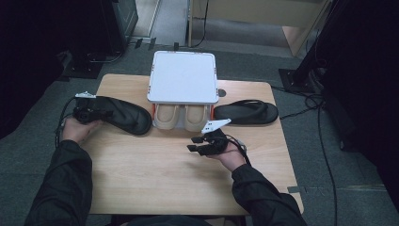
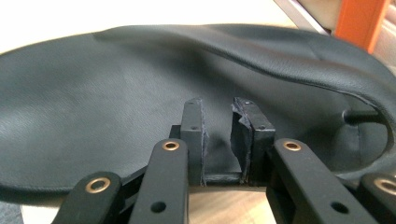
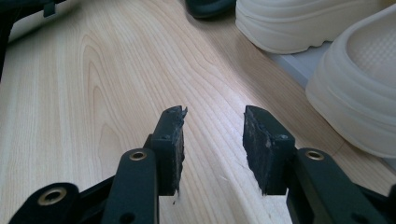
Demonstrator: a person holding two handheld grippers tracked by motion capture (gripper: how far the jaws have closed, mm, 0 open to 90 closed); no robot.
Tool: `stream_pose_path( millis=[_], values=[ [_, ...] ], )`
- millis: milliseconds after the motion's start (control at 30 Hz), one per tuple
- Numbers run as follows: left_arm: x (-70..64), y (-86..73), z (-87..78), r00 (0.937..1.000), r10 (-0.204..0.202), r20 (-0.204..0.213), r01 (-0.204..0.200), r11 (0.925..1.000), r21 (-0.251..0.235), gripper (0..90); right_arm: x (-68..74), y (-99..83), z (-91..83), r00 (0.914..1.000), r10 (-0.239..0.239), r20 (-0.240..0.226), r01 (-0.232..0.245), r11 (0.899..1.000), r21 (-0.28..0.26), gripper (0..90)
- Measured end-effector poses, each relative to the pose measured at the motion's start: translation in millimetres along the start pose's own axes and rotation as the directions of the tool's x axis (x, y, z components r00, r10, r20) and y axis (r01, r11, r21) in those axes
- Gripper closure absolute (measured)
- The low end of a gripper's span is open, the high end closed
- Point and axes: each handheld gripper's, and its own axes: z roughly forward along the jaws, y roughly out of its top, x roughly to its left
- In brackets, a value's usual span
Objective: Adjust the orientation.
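My left tongs [image 1: 96, 114] sit at the table's left edge, held low with the forearm coming in from the near left, and they are clamped on the heel rim of the left sandal [image 1: 123, 114]. In the left gripper view the jaws stand close together with the sandal's [image 2: 93, 107] thin black edge pinched between them. That sandal lies flat on the table [image 1: 155, 174], its toe end reaching toward the rack [image 1: 183, 77].

My right tongs [image 1: 194, 143] hover over the middle of the table, hand palm-up, pointing left and slightly far. In the right gripper view their jaws are spread apart with bare wood [image 3: 93, 93] between them and nothing held.

The white rack stands at the far middle, and a pair of cream shoes [image 1: 183, 117] sits under its top, toes toward me; in the right gripper view they [image 3: 355, 79] are just right of the jaws. A second sandal [image 1: 246, 112] lies right of the rack, near the right edge.

The near half of the table is open wood. Around it I see grey carpet [image 1: 28, 141], cables [image 1: 324, 141] on the right, and dark stands at the far corners.
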Motion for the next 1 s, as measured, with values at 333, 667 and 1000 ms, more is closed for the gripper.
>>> stream_pose_path(
  millis=[333,667,1000],
  values=[
    [-11.6,-9.6,-7.8,0.9994,0.017,0.029,-0.018,0.9996,0.021,73.7,-0.1,8.0,7.8,0.9996,-0.016,-0.025,0.016,1.0,0.004,58.9],
    [-19.4,-6.7,-3.1,0.997,0.021,0.074,-0.022,0.9997,0.012,72.5,-0.2,9.2,8.2,0.9996,-0.015,-0.024,0.015,1.0,0.003,58.8],
    [-33.1,0.0,-1.3,0.9909,0.063,0.119,-0.063,0.998,-0.003,70.8,0.4,9.2,9.0,0.9996,-0.015,-0.025,0.015,1.0,0.008,58.8]
  ],
)
